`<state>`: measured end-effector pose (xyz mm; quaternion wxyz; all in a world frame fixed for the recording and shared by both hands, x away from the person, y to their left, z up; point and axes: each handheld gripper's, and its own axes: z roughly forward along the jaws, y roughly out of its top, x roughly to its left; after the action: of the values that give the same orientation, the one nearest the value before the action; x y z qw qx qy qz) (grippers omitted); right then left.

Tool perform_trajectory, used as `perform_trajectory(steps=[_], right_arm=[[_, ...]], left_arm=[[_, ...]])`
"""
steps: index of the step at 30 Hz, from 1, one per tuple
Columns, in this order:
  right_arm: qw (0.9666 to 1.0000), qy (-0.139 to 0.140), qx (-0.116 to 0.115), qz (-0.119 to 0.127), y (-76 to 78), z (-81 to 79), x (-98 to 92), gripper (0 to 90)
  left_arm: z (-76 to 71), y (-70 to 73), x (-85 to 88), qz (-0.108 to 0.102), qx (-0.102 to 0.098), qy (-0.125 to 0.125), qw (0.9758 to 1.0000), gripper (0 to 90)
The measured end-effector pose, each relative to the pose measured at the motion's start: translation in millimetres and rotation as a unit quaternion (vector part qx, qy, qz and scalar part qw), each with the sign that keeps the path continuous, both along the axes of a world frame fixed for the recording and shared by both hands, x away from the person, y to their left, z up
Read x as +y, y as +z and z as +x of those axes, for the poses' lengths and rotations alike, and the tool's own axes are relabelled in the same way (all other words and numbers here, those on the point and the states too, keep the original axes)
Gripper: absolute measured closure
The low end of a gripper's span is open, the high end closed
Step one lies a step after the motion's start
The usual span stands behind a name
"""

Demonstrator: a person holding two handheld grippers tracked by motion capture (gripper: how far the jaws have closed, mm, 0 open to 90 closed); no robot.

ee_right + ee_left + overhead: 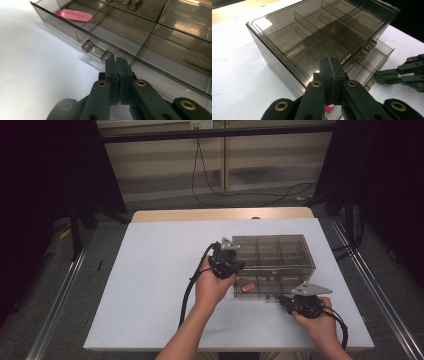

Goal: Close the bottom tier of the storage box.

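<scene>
White table (150, 285), grey floor (60, 270), black curtains (45, 165) L & R.

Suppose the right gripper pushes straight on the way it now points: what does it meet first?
Most likely the clear handle on the front of the open drawer; the shut right gripper sits just short of it, though depth is hard to judge.

High view: fixed overhead, facing forward and down, far; takes in the whole counter (150, 285). Left gripper view: close, along shut jaws, over the smoked compartment box (317, 32). Right gripper view: very close, low, at its open drawer (140, 42). All three share the box.
</scene>
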<state>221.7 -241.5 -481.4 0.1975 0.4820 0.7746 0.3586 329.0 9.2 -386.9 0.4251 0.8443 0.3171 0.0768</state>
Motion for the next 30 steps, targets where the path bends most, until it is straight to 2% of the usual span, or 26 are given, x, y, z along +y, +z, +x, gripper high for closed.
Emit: perform_trajectory(steps=[30], right_arm=[[1.0000,-0.002,-0.002,-0.009,-0.4,6.6,0.0,89.2]], left_arm=[[-0.4,0.4,-0.4,0.004,-0.001,0.001,1.0000,90.0]])
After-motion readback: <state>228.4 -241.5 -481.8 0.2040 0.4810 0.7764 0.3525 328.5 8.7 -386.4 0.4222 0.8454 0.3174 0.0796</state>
